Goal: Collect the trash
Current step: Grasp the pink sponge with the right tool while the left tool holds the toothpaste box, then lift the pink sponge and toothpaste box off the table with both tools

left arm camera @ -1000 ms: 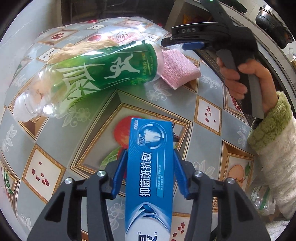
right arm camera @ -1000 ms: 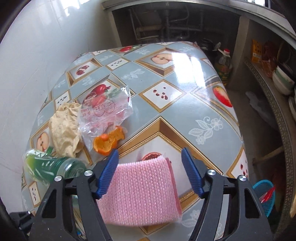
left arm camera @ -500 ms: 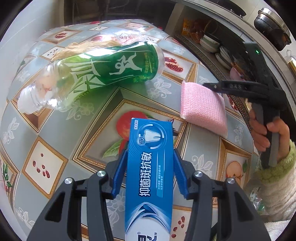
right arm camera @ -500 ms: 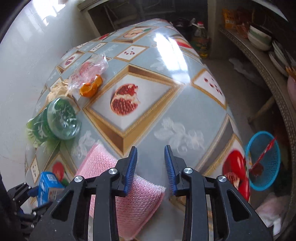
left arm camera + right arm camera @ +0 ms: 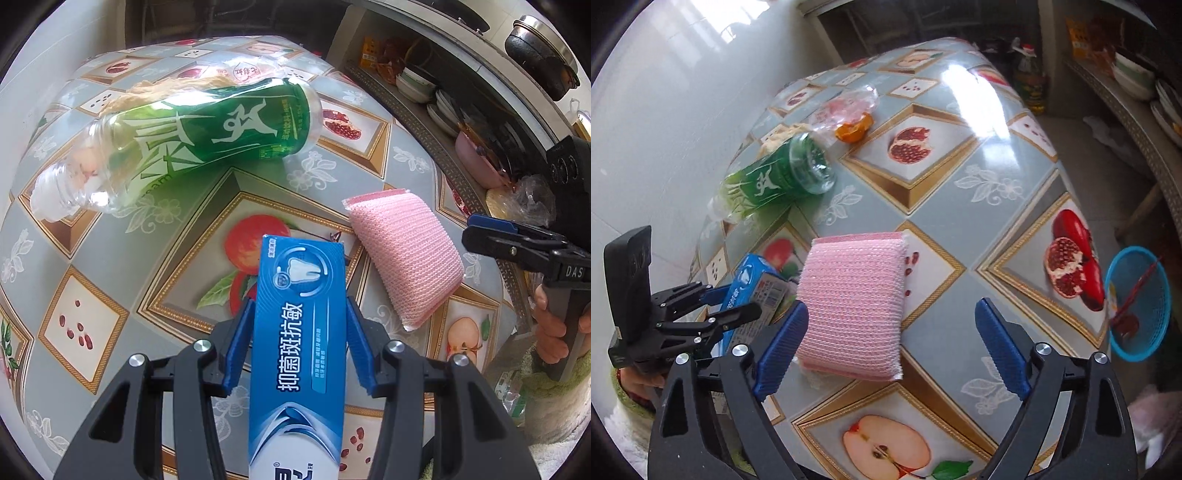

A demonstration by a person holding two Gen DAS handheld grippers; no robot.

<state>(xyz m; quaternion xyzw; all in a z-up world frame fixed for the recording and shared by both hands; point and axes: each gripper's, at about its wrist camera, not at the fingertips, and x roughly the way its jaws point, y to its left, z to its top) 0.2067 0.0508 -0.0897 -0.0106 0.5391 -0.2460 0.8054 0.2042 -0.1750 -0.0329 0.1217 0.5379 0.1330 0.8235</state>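
Note:
My left gripper (image 5: 297, 343) is shut on a blue toothpaste box (image 5: 301, 332) and holds it above the table; it also shows in the right wrist view (image 5: 713, 306) with the box (image 5: 753, 280). My right gripper (image 5: 890, 350) is open and empty, its left finger beside a pink sponge (image 5: 855, 299) lying flat on the table; the sponge also shows in the left wrist view (image 5: 406, 258). A green plastic bottle (image 5: 207, 136) lies on its side beyond. An orange peel (image 5: 853, 129) and a clear plastic bag (image 5: 842, 107) lie farther back.
The table carries a fruit-patterned cloth (image 5: 960, 184) and stands against a white tiled wall (image 5: 665, 110). A crumpled beige cloth (image 5: 162, 88) lies behind the bottle. A blue basket (image 5: 1141, 302) sits on the floor at the right. Shelves with bowls (image 5: 417, 85) stand to the right.
My right gripper dragged the pink sponge toward the table's near edge, let it go and opened wide. The left gripper kept its hold on the toothpaste box.

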